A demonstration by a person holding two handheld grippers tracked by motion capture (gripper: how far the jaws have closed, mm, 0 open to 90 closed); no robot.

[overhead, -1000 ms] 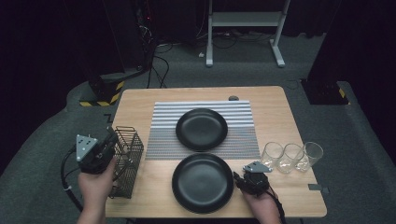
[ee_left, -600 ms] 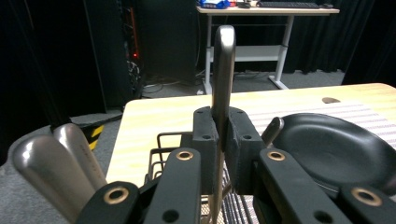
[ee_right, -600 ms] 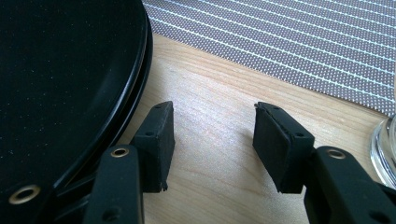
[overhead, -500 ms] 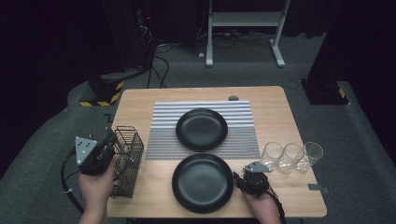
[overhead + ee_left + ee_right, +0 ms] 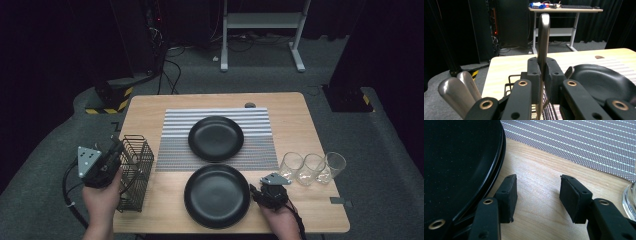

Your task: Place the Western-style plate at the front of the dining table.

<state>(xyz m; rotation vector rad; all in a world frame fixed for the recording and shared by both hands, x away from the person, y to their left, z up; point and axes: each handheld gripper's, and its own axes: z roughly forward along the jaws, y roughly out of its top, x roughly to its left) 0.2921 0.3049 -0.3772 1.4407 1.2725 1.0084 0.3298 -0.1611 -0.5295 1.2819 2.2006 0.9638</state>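
Nothing moved: left tool (image 5: 541, 75) clamped on utensil handle (image 5: 543, 35) over wire caddy (image 5: 134, 172) at counter's left edge; right tool (image 5: 537, 195) half-open, empty, beside near plate (image 5: 459, 157); utensil not yet placed

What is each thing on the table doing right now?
left gripper: shut on a metal utensil handle, upright
right gripper: open, nothing between jaws
wire caddy: upright, holding utensils
near plate: flat, empty
far plate: flat on striped mat, empty
three glasses: upright, empty

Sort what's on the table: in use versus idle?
In use: utensil handle clamped in left tool; wire basket; near plate beside open right tool.
Idle: far plate; striped mat; three glasses.
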